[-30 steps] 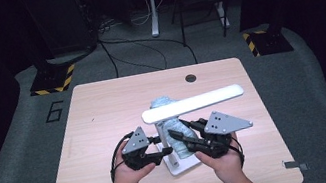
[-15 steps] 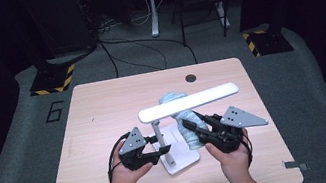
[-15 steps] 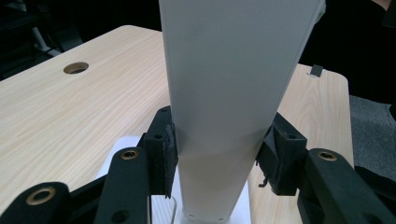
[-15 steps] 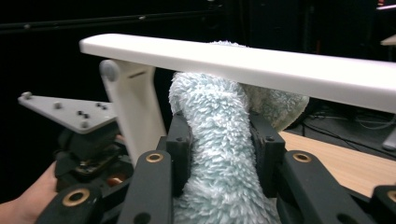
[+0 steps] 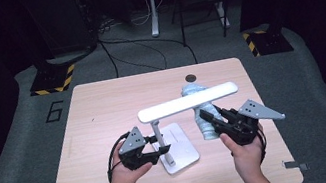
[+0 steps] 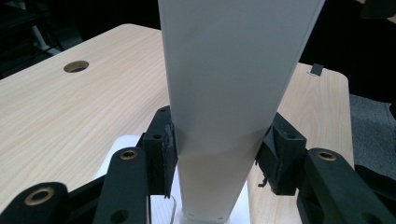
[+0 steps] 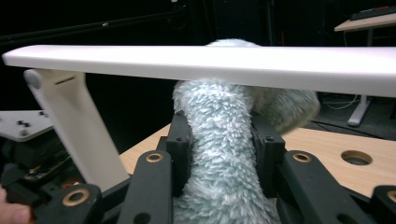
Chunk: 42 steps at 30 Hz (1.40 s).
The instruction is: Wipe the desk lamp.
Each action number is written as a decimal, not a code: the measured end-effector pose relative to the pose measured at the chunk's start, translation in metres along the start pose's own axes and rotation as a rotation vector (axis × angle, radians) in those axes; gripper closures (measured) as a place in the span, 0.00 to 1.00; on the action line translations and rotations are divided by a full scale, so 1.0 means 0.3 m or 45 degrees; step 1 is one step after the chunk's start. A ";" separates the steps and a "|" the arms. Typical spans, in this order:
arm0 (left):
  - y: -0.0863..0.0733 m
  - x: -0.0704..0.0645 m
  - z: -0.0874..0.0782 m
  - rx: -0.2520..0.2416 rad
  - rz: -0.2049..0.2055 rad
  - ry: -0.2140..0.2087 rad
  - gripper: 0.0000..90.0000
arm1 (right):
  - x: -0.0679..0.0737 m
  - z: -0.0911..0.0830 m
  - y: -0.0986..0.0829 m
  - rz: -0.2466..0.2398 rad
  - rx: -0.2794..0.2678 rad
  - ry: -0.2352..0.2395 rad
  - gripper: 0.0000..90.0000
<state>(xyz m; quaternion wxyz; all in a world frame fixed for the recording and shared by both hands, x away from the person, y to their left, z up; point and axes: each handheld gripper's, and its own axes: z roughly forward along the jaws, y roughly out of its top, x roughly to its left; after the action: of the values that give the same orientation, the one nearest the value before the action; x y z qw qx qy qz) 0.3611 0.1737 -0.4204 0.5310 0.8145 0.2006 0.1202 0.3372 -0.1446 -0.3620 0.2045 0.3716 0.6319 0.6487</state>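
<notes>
The right gripper (image 5: 217, 121) pinches the fluffy blue cloth (image 5: 202, 115) just under the right end of the lamp (image 5: 187, 102), whose long bar runs left to right, while the left gripper (image 5: 160, 150) squeezes the lamp's pole.

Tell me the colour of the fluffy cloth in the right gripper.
Pale blue-grey cloth; right gripper view shows it best.

Matt plastic, fluffy cloth, pale wood grain

The desk lamp (image 5: 170, 131) looks like smooth, matt white plastic on head, stem and base. The pale blue cloth (image 7: 219, 140) is fluffy, with a shaggy, fleecy pile. The table (image 5: 103, 107) has a light wood-grain top, smooth and dull. Both grippers' 2 jaws look like matt black plastic with brass-coloured metal bushings; the floor (image 5: 17, 142) is grey carpet.
</notes>
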 end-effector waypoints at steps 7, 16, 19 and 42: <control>0.002 -0.003 0.002 0.008 -0.009 0.006 0.59 | 0.094 0.039 0.019 -0.048 0.034 0.098 0.73; 0.004 -0.004 0.006 0.006 -0.001 0.015 0.59 | 0.196 0.098 0.027 -0.132 0.053 0.219 0.73; 0.002 -0.004 0.006 -0.001 -0.008 0.013 0.58 | 0.210 0.108 0.027 -0.155 0.053 0.232 0.73; 0.006 -0.002 0.005 0.020 0.015 0.020 0.59 | -0.055 -0.037 0.015 0.016 0.017 -0.063 0.73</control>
<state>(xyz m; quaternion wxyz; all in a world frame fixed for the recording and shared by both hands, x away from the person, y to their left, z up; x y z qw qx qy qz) 0.3616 0.1715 -0.4194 0.5225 0.8187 0.2011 0.1281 0.3405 -0.1649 -0.3605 0.2135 0.3928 0.6285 0.6365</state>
